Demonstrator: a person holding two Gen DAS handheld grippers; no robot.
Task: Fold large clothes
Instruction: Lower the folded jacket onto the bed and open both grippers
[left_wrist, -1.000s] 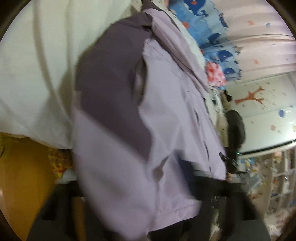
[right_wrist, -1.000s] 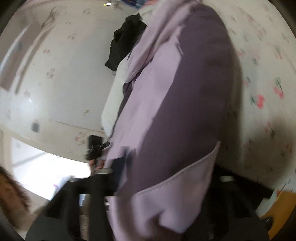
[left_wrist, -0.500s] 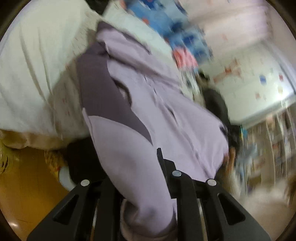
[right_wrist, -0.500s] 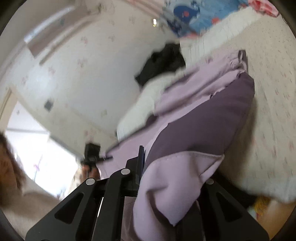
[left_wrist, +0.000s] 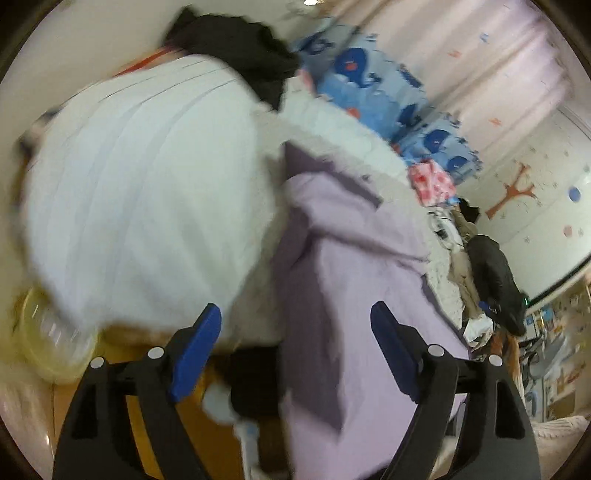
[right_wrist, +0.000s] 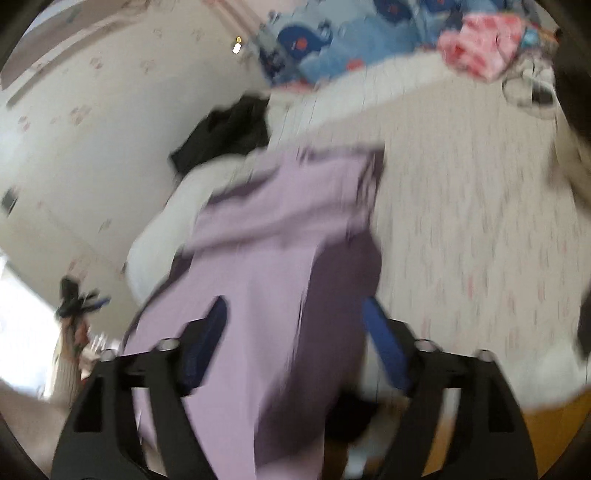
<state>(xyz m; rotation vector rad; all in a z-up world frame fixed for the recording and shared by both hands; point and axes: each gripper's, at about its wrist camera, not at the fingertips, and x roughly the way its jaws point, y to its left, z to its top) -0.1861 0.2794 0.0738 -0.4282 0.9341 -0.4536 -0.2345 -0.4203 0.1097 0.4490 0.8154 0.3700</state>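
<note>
Your fold looks barely started: the jacket (left_wrist: 354, 295) lies in a loose lilac-and-purple heap on the bed (right_wrist: 461, 229), its near end spilling over the bed's near edge, with no tidy crease to be seen through the blur. Nearly all of the folding is left to you. Your left gripper (left_wrist: 295, 354) is spread wide and holds nothing, poised at the jacket's near left edge. Your right gripper (right_wrist: 295, 350) is equally wide and empty, straddling the near hem from above.

jacket (left_wrist: 354, 280) | lilac, dark-purple panels | crumpled, draped over bed edge | blurred
</note>
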